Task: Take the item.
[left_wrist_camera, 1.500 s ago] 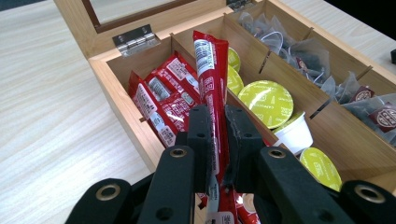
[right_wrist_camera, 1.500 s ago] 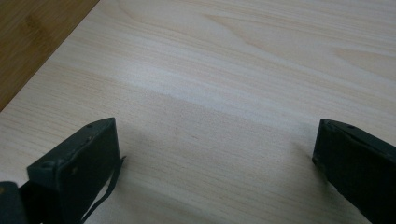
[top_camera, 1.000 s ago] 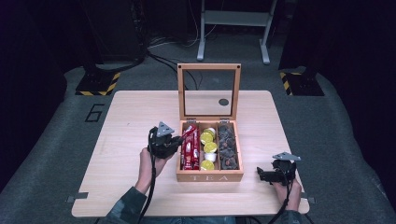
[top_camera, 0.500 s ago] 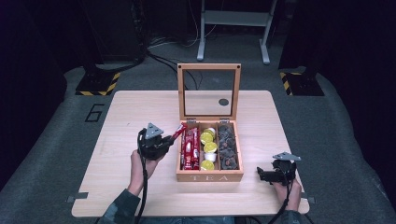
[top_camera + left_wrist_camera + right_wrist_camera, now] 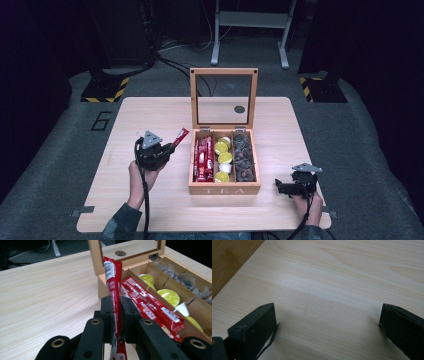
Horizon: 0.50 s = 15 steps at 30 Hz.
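Left gripper (image 5: 116, 315) clenched on red stick sachet (image 5: 113, 285) beside tea box (image 5: 225, 189) | right gripper (image 5: 327, 327) fingers released, over surface (image 5: 337, 277) | advised firm hold, lifting clear of box wall.

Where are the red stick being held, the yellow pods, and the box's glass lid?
red stick (image 5: 113, 277), left gripper view, upper wrapper.
yellow pods (image 5: 222, 158), high view, middle pod's top.
glass lid (image 5: 194, 100), high view, left frame.
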### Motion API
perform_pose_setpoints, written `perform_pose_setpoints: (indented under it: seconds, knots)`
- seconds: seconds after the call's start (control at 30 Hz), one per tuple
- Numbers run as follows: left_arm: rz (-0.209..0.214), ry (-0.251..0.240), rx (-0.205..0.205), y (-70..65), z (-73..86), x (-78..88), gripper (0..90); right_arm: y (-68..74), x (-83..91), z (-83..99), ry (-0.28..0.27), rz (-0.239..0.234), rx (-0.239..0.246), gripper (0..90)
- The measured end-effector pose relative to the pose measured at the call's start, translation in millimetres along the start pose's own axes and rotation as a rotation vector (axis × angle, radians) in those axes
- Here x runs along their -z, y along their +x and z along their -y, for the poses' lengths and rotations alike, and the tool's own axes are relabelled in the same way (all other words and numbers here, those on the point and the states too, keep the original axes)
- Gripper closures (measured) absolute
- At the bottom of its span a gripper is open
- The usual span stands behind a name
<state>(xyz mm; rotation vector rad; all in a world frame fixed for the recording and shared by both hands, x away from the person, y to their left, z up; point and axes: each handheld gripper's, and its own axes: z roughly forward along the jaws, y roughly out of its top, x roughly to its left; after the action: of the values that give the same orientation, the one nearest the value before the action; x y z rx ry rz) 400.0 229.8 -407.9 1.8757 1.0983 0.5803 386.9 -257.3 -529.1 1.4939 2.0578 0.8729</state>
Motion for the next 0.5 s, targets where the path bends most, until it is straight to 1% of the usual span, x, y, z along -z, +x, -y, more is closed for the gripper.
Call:
perform_pose_setpoints:
  seconds: [0.03, 0.07, 0.1, 0.13, 0.23, 0.33, 0.43, 0.47, 0.5]
  knots:
    - [-0.007, 0.001, 0.003, 3.4, 1.2, 1.8, 80.9, 0.0, 0.0, 0.0, 0.0, 0.0, 0.0, 0.6]
    - [-0.007, 0.001, 0.003, 3.4, 1.2, 1.8, 80.9, 0.0, 0.0, 0.0, 0.0, 0.0, 0.0, 0.6]
    - [-0.017, 0.0, 0.009, 7.7, 2.7, 3.6, 80.9, 0.0, 0.0, 0.0, 0.0, 0.0, 0.0, 0.6]
    - [-0.017, 0.0, 0.009, 7.7, 2.7, 3.6, 80.9, 0.0, 0.0, 0.0, 0.0, 0.0, 0.0, 0.6]
    - [-0.035, -0.007, 0.03, 14.8, 6.9, 5.3, 80.9, 0.0, 0.0, 0.0, 0.0, 0.0, 0.0, 0.6]
    - [-0.042, -0.003, 0.035, 18.1, 9.3, 6.0, 80.9, 0.3, 0.1, 0.1, 0.001, 0.0, -0.003, 0.6]
    - [-0.061, 0.0, 0.044, 24.4, 14.5, 7.3, 81.3, 0.3, 0.1, 0.0, 0.001, 0.0, -0.003, 0.6]
    - [-0.061, 0.0, 0.044, 24.4, 14.5, 7.3, 81.3, 0.0, 0.0, 0.0, 0.0, 0.0, 0.0, 0.6]
    - [-0.07, -0.007, 0.059, 26.7, 16.3, 7.7, 81.3, 0.0, 0.0, 0.0, 0.0, 0.0, 0.0, 0.6]
